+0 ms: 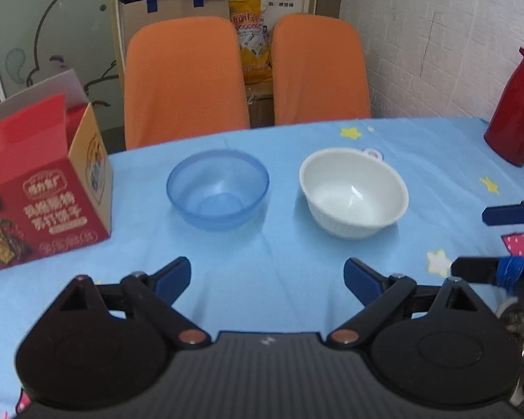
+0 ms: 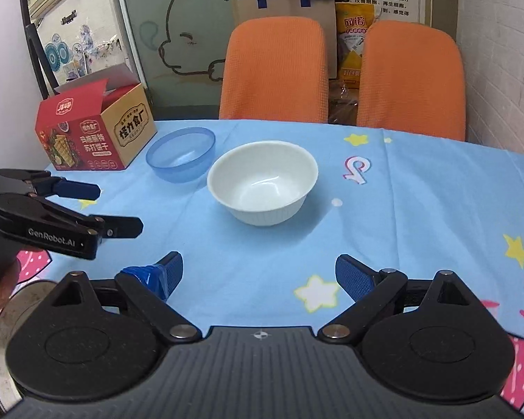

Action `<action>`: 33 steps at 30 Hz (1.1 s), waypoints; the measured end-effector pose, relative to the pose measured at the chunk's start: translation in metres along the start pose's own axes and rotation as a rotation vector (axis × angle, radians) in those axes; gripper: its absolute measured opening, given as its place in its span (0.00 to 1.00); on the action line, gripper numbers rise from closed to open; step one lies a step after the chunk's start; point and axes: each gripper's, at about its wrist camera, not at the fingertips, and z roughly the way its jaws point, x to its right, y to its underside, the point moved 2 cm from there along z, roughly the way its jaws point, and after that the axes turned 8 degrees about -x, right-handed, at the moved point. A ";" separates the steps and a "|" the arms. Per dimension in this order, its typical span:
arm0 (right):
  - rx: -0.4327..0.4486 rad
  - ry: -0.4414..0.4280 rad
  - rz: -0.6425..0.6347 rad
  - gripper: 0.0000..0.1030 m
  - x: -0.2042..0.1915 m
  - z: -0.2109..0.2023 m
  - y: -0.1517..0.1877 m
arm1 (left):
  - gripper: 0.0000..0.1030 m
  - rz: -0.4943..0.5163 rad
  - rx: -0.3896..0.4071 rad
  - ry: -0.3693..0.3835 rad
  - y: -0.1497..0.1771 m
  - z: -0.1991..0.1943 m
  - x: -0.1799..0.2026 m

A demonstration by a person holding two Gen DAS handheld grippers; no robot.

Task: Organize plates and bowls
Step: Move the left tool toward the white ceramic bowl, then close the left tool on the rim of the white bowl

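Note:
A clear blue bowl [image 1: 218, 190] and a white bowl [image 1: 353, 193] stand upright side by side on the blue tablecloth [image 1: 269, 255]; both also show in the right wrist view, the blue bowl [image 2: 181, 159] left of the white bowl [image 2: 262, 186]. My left gripper [image 1: 267, 279] is open and empty, a short way in front of both bowls. It also shows in the right wrist view [image 2: 118, 207]. My right gripper [image 2: 258, 274] is open and empty, in front of the white bowl. It also shows at the right of the left wrist view [image 1: 478, 241].
A red snack box [image 1: 38, 188] stands open at the table's left, close to the blue bowl. A red thermos [image 1: 515, 108] stands at the far right. Two orange chairs [image 1: 185, 80] stand behind the table. A metal plate edge [image 2: 3, 317] shows at lower left.

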 end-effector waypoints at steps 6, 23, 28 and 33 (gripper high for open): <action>-0.029 0.029 -0.046 0.79 0.008 0.034 -0.027 | 0.93 0.056 0.041 0.165 -0.086 0.036 0.022; -0.152 -0.012 -0.114 0.77 -0.001 0.103 -0.045 | 0.85 0.192 -0.154 0.150 -0.101 0.134 0.061; -0.101 -0.005 -0.150 0.75 -0.008 0.101 -0.047 | 0.62 0.184 -0.188 0.161 -0.092 0.138 0.060; -0.070 0.003 -0.177 0.76 -0.010 0.090 -0.045 | 0.63 0.199 -0.180 0.171 -0.088 0.127 0.061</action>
